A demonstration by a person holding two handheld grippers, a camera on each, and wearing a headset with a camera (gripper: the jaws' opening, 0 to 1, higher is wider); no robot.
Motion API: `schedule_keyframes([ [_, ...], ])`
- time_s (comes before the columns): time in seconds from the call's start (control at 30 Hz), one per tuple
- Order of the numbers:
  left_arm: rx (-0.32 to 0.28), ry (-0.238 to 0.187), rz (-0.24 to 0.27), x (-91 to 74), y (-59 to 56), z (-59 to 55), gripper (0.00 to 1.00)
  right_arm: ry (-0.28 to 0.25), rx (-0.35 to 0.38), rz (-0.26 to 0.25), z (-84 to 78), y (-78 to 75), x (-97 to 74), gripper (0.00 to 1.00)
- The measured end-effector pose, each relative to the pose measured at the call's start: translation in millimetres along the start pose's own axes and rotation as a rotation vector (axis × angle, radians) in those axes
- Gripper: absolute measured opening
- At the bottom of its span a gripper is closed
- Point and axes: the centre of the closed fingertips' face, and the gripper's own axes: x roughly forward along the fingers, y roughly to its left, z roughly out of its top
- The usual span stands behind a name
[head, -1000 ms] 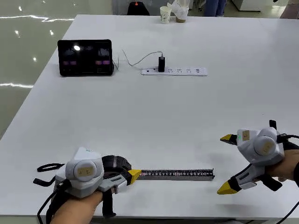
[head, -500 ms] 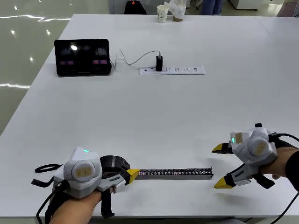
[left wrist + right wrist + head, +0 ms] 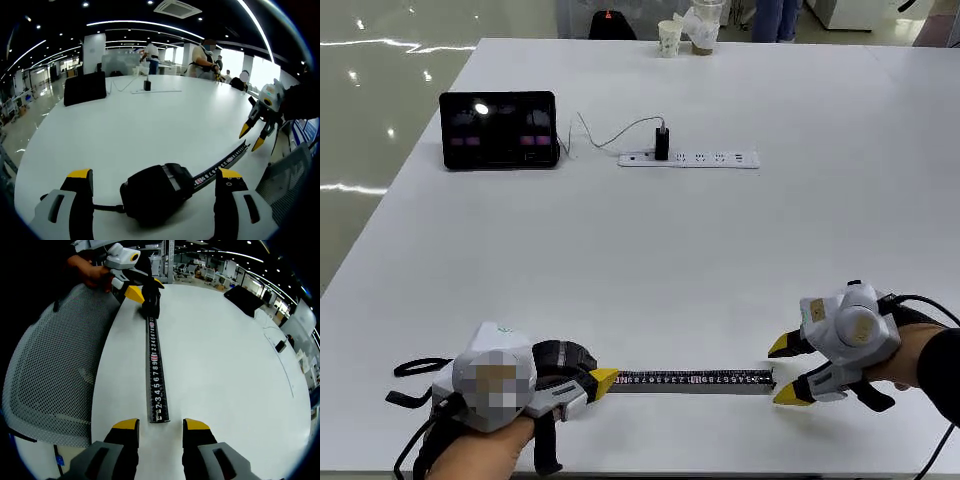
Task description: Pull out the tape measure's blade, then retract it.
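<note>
Both grippers gape: your right gripper (image 3: 159, 426) sits at 6 o'clock of the blade (image 3: 155, 365), your left gripper (image 3: 155, 175) only flanks the case (image 3: 150, 196), so pulling may drag it.

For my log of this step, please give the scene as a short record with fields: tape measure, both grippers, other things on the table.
tape measure case: on the table, between the left gripper's jaws, with a gap on each side
blade: pulled out, flat on the table
left gripper: open
right gripper: open, one jaw tip on each side of the blade's end
other things: tablet, power strip, farther back
</note>
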Motion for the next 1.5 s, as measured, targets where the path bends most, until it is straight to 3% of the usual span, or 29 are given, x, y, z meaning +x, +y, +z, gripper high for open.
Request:
schedule_keyframes([
  [0.7,-0.011,0.002,0.004,0.6,1.2,-1.1,0.99,0.017,-0.042,0.011,-0.8,3.1,10.7,0.17],
  [1.13,-0.010,-0.006,0.007,2.0,1.5,-0.2,0.99,0.040,-0.017,-0.002,-0.2,2.8,11.0,0.12],
  [1.23,-0.024,0.005,0.022,2.4,4.1,-2.2,0.99,0.052,0.001,-0.004,0.4,2.9,10.9,0.12],
  [1.3,-0.036,0.005,0.032,2.6,6.6,-2.2,0.99,0.047,0.058,-0.003,0.1,1.9,10.8,0.11],
  [1.5,-0.071,0.052,0.035,4.0,6.2,-10.3,0.95,0.045,0.113,-0.002,-0.1,-0.3,11.7,0.11],
])
